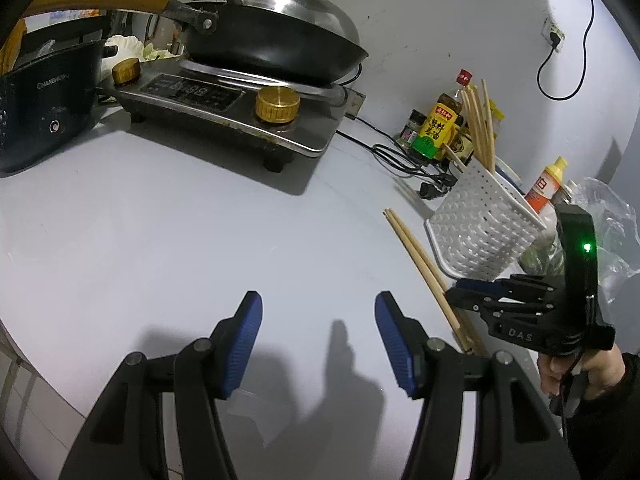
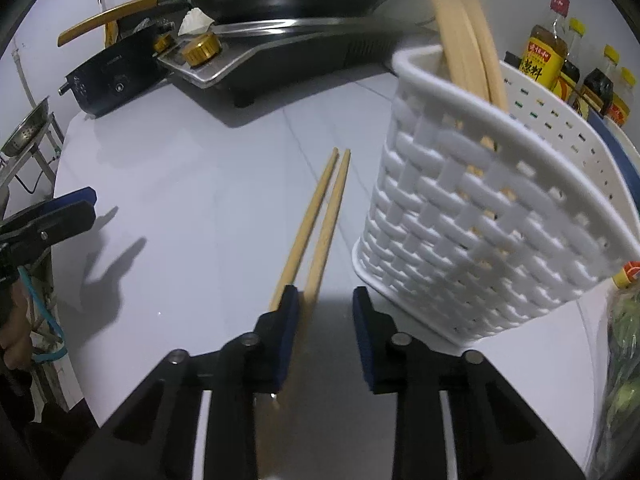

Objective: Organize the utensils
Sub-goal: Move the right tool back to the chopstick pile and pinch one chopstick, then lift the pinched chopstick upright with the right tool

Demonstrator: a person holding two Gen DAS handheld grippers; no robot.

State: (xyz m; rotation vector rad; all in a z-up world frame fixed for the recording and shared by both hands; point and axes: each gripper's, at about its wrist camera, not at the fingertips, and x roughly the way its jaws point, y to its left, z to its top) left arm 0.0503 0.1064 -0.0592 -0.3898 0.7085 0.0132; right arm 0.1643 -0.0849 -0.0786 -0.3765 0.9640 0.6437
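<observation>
Item: pair of loose chopsticks (image 2: 320,220), lying flat and side by side on the counter (image 2: 208,184), tips toward the stove, just beside the foot of the white basket (image 2: 472,216). They lie along the counter's right part, parallel to the basket's near wall, so you can lift them lengthwise and tip them in.

Item: your right gripper (image 2: 325,300), lowered over the thick ends of the pair. Its jaws stand apart, only a narrow gap between them; the left pad lies against one stick, the other stick seems to sit in the gap, and the right pad presses on nothing. Judged: poised to pinch, not yet gripping.

Item: white basket, upright near the counter's right edge, already holding several chopsticks (image 2: 460,20) standing on end. It is the likely destination.

Item: your left gripper (image 1: 318,340), jaws wide and empty, hovering over bare counter well clear of the pair, probably kept aside to leave room.

Item: stove (image 1: 224,116) with wok (image 1: 276,48), along the back edge; bottles (image 1: 440,124) behind the basket.
</observation>
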